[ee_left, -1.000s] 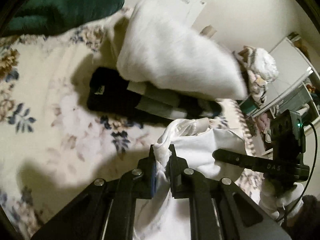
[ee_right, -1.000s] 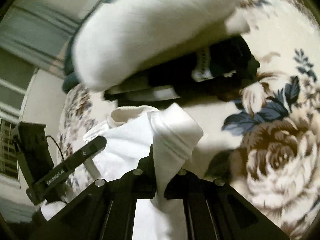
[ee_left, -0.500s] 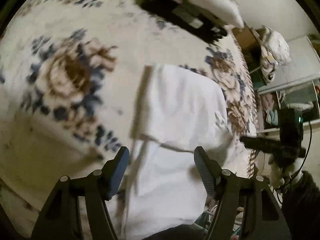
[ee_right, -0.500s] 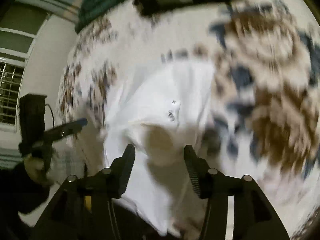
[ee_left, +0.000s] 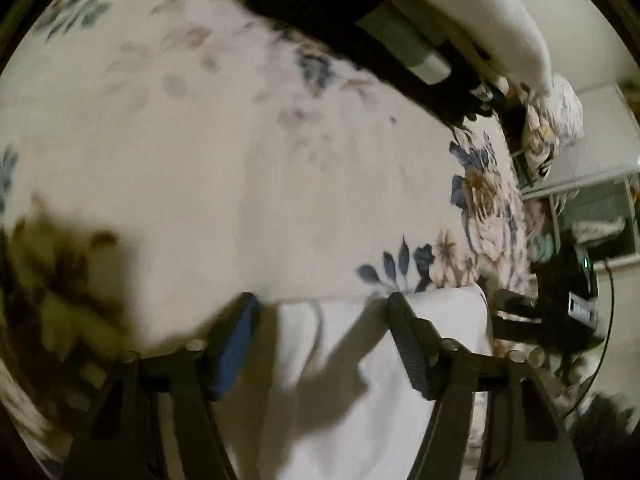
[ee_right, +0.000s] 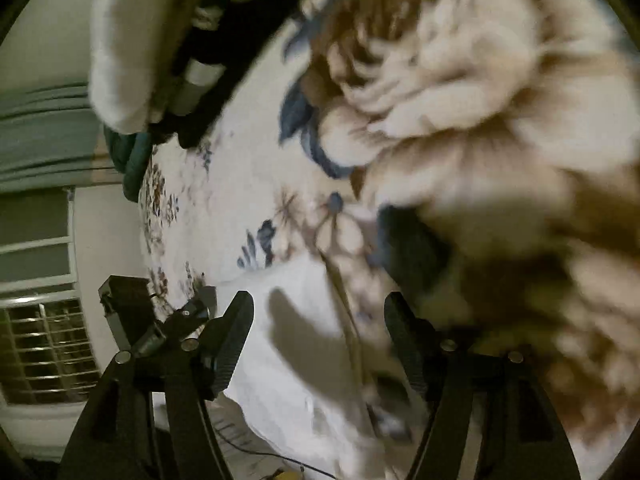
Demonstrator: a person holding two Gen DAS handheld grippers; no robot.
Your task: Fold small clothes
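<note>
A white garment [ee_left: 360, 380] lies flat on the floral bedspread [ee_left: 200, 160], at the near edge. My left gripper [ee_left: 322, 308] is open and empty, its jaws wide apart just above the garment's far edge. In the right wrist view the same white garment [ee_right: 304, 340] lies below my right gripper [ee_right: 318, 312], which is open and empty. The other gripper shows at the left of that view [ee_right: 160, 328] and at the right of the left wrist view [ee_left: 552, 312].
A black and grey striped garment [ee_left: 360, 28] lies at the far side of the bed under a white pillow [ee_left: 480, 12]. A dark green cloth [ee_right: 132, 160] lies by the bed's far corner. A heap of laundry [ee_left: 556, 120] and shelves stand beyond the bed's right edge.
Both grippers let go of the white garment and opened. It now lies flat on the bed. Both grippers have since drawn back toward its near part; the views are blurred by motion.
</note>
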